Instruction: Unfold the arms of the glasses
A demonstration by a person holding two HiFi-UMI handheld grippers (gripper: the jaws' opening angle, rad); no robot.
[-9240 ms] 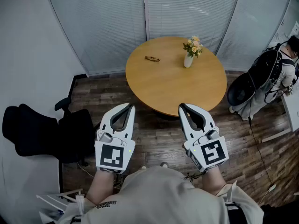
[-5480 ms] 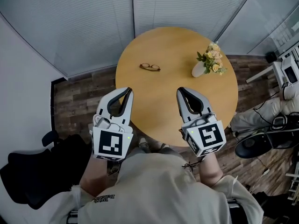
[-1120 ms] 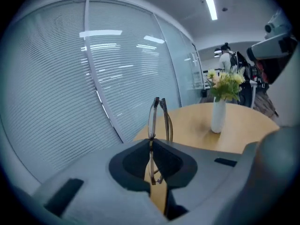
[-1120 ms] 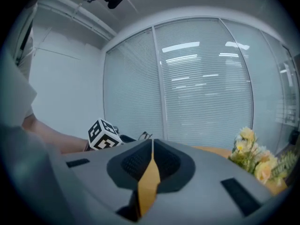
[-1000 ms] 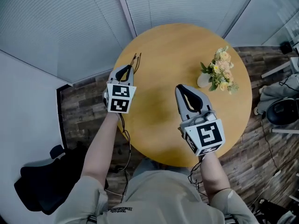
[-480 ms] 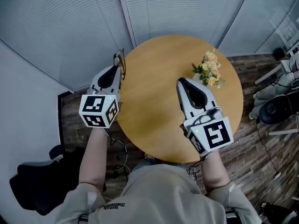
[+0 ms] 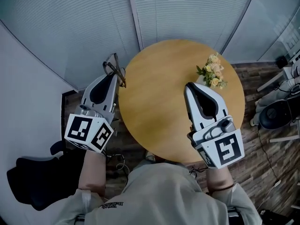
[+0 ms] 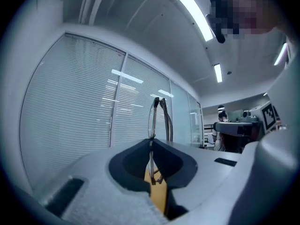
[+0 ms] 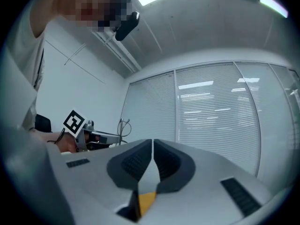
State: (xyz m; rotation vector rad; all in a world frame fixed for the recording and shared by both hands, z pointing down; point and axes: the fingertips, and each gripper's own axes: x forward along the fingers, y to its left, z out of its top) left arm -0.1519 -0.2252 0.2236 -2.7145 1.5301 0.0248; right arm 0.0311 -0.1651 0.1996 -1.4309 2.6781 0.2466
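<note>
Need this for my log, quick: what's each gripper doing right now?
Left gripper: closed, holding the glasses.
Right gripper: closed, nothing between its fingers.

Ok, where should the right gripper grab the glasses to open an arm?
Probably the folded arm above the jaws, coming from the right: the left gripper pinches the glasses upright by the front rim, arms folded on that side.
</note>
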